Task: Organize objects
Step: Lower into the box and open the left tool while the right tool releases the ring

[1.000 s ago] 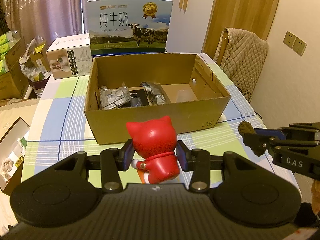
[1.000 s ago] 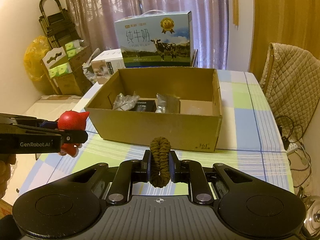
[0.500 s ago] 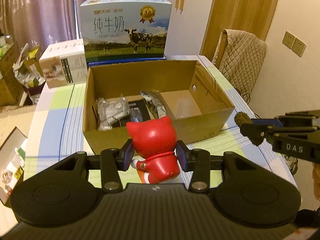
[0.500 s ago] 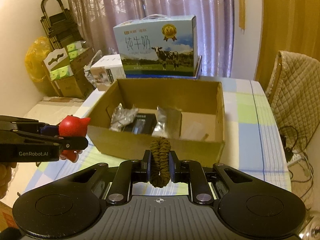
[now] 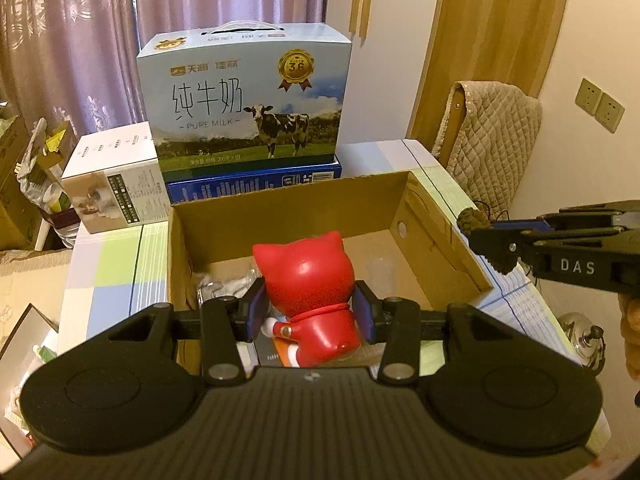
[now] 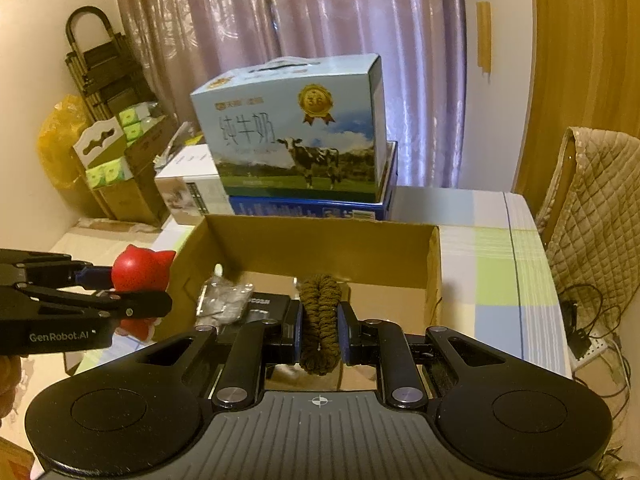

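The left tongs (image 5: 308, 312) clamp a red toy cat (image 5: 310, 300) over the cardboard box (image 5: 288, 200), which already holds several packets; the right tongs (image 6: 319, 330), pinching a brown rope (image 6: 320, 320), await unloading.

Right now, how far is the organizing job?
Done: a foil packet and a dark item already lie in the box. In hand: the left gripper holds the red toy, and the right gripper holds the rope, both at the box. Left: releasing both inside.
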A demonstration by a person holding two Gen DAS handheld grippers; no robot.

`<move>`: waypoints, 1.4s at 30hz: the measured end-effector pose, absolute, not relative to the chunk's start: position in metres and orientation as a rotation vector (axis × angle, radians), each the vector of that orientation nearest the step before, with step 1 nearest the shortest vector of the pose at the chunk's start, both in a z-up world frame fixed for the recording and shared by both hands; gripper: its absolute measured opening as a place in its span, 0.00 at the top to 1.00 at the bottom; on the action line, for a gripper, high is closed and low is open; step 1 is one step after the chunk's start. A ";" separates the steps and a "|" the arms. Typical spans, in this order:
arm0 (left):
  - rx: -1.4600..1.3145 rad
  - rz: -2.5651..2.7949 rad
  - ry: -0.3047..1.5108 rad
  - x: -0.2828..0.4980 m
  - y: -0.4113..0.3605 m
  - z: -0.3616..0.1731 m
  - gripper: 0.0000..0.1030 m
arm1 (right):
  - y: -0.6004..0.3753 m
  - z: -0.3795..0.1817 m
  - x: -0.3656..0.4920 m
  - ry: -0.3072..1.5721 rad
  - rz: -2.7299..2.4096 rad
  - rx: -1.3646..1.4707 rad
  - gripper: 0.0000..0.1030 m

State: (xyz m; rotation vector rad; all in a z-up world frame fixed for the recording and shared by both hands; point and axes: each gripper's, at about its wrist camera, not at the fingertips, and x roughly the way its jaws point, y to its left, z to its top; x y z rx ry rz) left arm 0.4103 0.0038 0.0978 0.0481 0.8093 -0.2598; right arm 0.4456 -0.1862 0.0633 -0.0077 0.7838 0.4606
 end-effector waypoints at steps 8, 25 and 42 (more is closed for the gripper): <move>0.046 -0.255 0.837 0.437 0.002 0.082 0.62 | -0.190 0.045 0.467 0.815 0.455 -0.004 0.86; 0.032 -0.254 0.876 0.466 0.000 0.055 0.62 | -0.187 0.026 0.485 0.841 0.455 0.009 0.86; -0.017 -0.228 0.845 0.477 0.010 0.048 0.42 | -0.194 0.014 0.486 0.860 0.441 0.034 0.86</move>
